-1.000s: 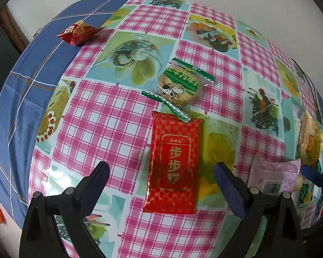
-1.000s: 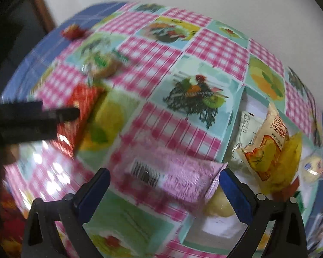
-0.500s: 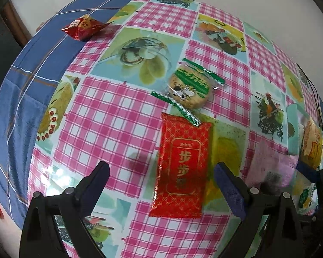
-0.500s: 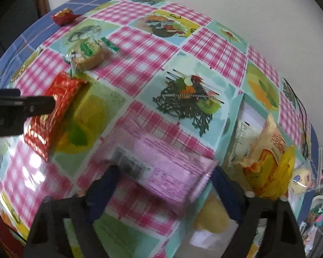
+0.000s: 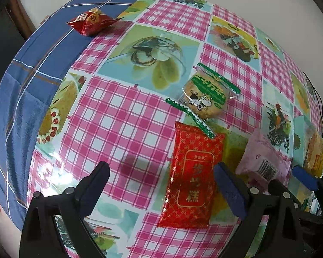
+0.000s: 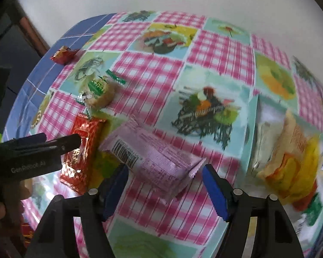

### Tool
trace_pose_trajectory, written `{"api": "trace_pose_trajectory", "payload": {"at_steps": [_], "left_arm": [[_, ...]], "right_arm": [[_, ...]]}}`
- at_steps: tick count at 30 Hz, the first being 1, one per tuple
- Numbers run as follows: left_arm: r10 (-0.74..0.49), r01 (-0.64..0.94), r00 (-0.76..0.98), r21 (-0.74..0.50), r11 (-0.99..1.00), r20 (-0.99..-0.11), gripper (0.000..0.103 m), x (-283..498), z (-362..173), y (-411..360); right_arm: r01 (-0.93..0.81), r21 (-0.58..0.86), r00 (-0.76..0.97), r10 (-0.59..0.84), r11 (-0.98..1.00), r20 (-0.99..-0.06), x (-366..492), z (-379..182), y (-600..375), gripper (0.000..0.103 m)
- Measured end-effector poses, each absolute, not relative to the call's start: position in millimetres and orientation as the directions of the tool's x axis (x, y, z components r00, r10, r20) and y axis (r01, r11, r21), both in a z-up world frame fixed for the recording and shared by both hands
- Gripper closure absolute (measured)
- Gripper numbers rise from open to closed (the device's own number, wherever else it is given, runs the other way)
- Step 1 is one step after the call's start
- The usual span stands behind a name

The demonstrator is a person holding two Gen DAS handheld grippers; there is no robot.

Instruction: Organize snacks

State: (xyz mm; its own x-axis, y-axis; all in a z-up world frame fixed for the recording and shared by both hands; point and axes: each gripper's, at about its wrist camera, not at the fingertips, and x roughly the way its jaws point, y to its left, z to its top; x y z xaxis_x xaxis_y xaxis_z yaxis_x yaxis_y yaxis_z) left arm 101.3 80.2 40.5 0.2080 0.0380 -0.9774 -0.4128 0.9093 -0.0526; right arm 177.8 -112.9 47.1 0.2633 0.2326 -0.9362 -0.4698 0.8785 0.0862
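Snacks lie scattered on a tablecloth (image 5: 122,116) of pink checks and food pictures. At the right edge of the right wrist view a pale teal box (image 6: 250,129) holds several packets, among them a yellow-orange bag (image 6: 290,154) and a whitish packet (image 6: 267,129); the blur hides finer detail of its contents. The right gripper (image 6: 164,185) has its jaws spread wide with nothing between the pads, and the pink packet (image 6: 152,157) lies on the cloth just ahead of them at lower centre. The left gripper (image 5: 161,189) is also wide open and empty, hanging over the long red packet (image 5: 193,178) at lower centre of its view. A round biscuit in a green-edged wrapper (image 5: 206,99) sits just above the red packet, its lower seal overlapping the packet's top edge. A small red sweet packet (image 5: 90,21) rests at upper left, on the blue cloth (image 5: 32,64)
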Motion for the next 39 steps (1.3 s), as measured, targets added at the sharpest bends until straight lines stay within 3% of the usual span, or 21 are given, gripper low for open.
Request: {"api": "trace_pose_trajectory", "payload": {"at_steps": [6,10,15,17,20,26,34,36,37,39], "left_arm": [[0.038,-0.427,0.204,-0.054,0.903,-0.978,0.006,100.1,37.6,83.9],[0.038,-0.429,0.207,-0.056,0.901,-0.978,0.006,103.7,36.1,90.3],[0.033,-0.409,0.2,-0.053,0.911,-0.979,0.006,111.1,34.9,92.0],[0.023,-0.391,0.195,-0.056,0.919,-0.981,0.006,115.8,32.8,88.3],[0.005,-0.359,0.186,-0.064,0.931,-0.982,0.006,121.5,30.0,82.3],[0.034,-0.303,0.152,-0.014,0.953,-0.988,0.006,128.7,21.7,67.1],[0.089,-0.234,0.184,0.044,0.971,-0.979,0.006,129.9,14.6,43.1],[0.085,-0.219,0.189,0.042,0.975,-0.978,0.008,128.5,15.4,38.7],[0.084,-0.214,0.195,0.041,0.976,-0.977,0.016,127.9,17.4,37.9],[0.081,-0.208,0.216,0.035,0.977,-0.973,0.042,124.3,23.6,32.5]], "right_arm": [[-0.602,-0.059,0.31,0.165,0.796,-0.936,172.4,36.6,-76.4,0.028],[-0.614,-0.04,0.289,0.178,0.788,-0.94,172.2,28.3,-72.0,0.028],[-0.538,0.024,0.25,0.187,0.843,-0.95,187.2,15.8,-80.8,0.033],[-0.507,0.039,0.247,0.188,0.861,-0.951,190.0,16.1,-89.4,0.047],[-0.428,0.07,0.243,0.189,0.901,-0.951,193.9,18.6,-106.7,0.058],[-0.28,0.133,0.217,0.198,0.951,-0.956,193.8,15.8,-143.8,0.059],[-0.243,0.121,0.217,0.175,0.962,-0.96,168.7,11.7,-159.2,0.059],[-0.242,0.113,0.218,0.167,0.964,-0.961,163.0,11.0,-159.5,0.059],[-0.239,0.111,0.219,0.165,0.965,-0.962,155.6,8.4,-152.1,0.059],[-0.237,0.114,0.216,0.167,0.965,-0.962,150.8,7.2,-152.1,0.059]]}}
